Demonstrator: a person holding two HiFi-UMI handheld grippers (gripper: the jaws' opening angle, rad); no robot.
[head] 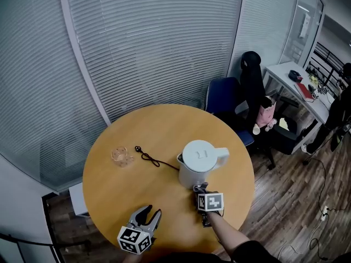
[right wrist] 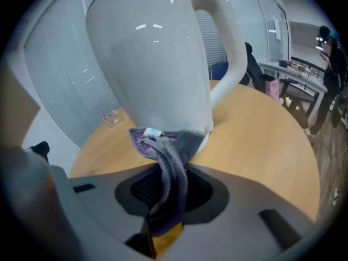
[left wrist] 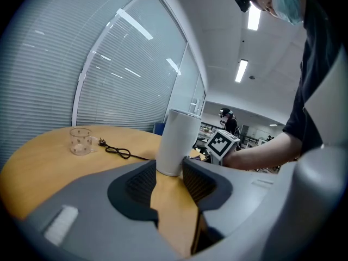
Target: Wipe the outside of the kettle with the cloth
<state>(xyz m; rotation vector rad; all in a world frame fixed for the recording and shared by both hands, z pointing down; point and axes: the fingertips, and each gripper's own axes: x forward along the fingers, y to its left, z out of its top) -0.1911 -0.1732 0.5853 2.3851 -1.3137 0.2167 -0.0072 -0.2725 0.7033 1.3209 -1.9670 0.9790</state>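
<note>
Head view: the kettle (head: 198, 162) stands upright on the round table (head: 109, 190), right of centre, its handle pointing right. Left gripper view: the left gripper (left wrist: 169, 173) is spread wide and empty, aimed at the kettle. Right gripper view: the right gripper (right wrist: 168, 186) clamps the cloth (right wrist: 171, 148), pressed against the kettle's lower wall.
</note>
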